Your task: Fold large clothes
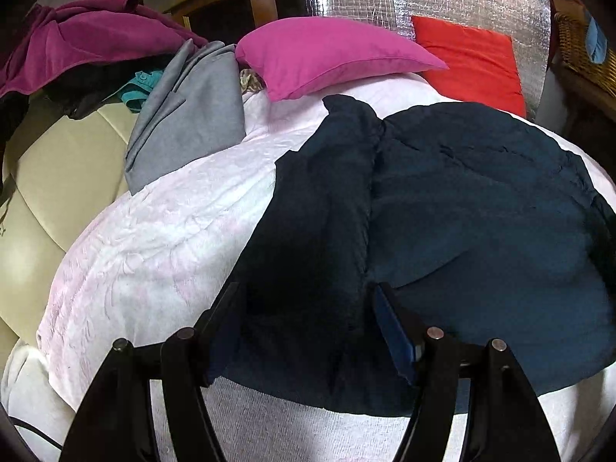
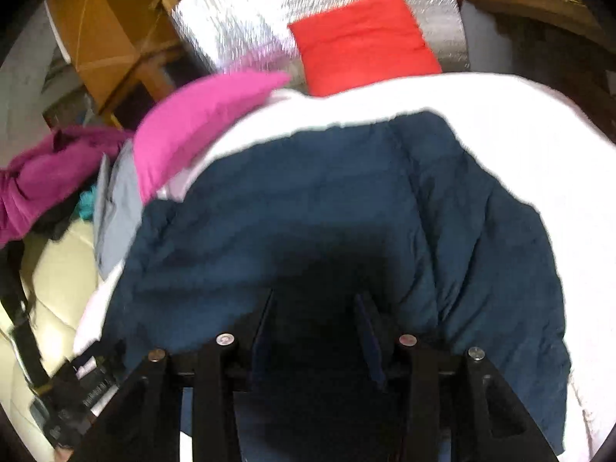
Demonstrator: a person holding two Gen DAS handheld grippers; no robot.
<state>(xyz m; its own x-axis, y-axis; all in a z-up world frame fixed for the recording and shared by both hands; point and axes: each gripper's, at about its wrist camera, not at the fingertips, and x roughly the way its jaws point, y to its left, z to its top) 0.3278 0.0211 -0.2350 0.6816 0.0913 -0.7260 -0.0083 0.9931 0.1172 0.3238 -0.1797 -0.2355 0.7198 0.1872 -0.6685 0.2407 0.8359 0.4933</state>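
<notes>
Left wrist view: navy jacket (image 1: 442,200) lies on the bed (image 1: 154,238), long axis near-to-far; left tongs (image 1: 308,308) and right tongs (image 2: 313,308) hover apart over its near hem

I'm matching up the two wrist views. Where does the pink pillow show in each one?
Left wrist: pink pillow at upper centre, on the far end of the white blanket.
Right wrist: pink pillow at upper left, blurred, beyond the navy garment.
Shared landmark: the red pillow just right of it in both.
</notes>
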